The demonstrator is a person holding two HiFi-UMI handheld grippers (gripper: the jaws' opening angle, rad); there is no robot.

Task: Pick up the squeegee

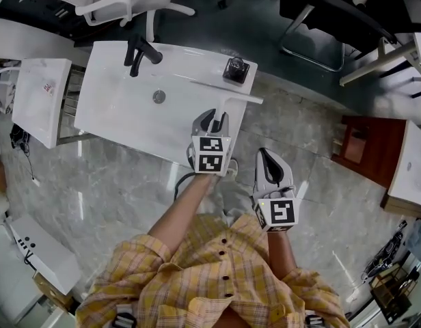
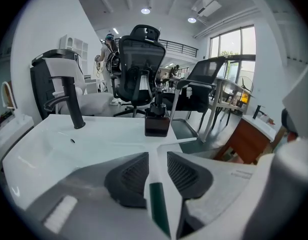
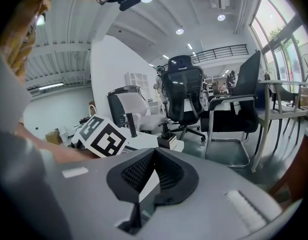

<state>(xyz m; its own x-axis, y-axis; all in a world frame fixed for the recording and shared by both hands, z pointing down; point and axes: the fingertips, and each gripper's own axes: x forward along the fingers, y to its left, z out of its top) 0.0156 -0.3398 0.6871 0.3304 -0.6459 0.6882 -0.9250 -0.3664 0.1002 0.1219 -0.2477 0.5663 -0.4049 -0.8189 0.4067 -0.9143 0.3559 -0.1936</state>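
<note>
A white squeegee [image 1: 231, 96] lies at the right edge of the white sink counter [image 1: 121, 108], its handle pointing toward me. My left gripper [image 1: 212, 117] is over that handle, jaws open. In the left gripper view the white handle with its dark green end [image 2: 155, 184] runs between the two black pads [image 2: 129, 176] with small gaps, and the blade [image 2: 176, 143] lies crosswise ahead. My right gripper [image 1: 266, 154] hangs off the counter over the floor. Its pads [image 3: 169, 176] meet, with nothing between them.
A black faucet [image 1: 142, 52] stands at the counter's back, and a dark soap bottle [image 1: 236, 67] stands just beyond the squeegee blade. A drain [image 1: 158, 97] sits in the basin. White and black office chairs stand behind; a brown wooden cabinet [image 1: 364, 149] is at the right.
</note>
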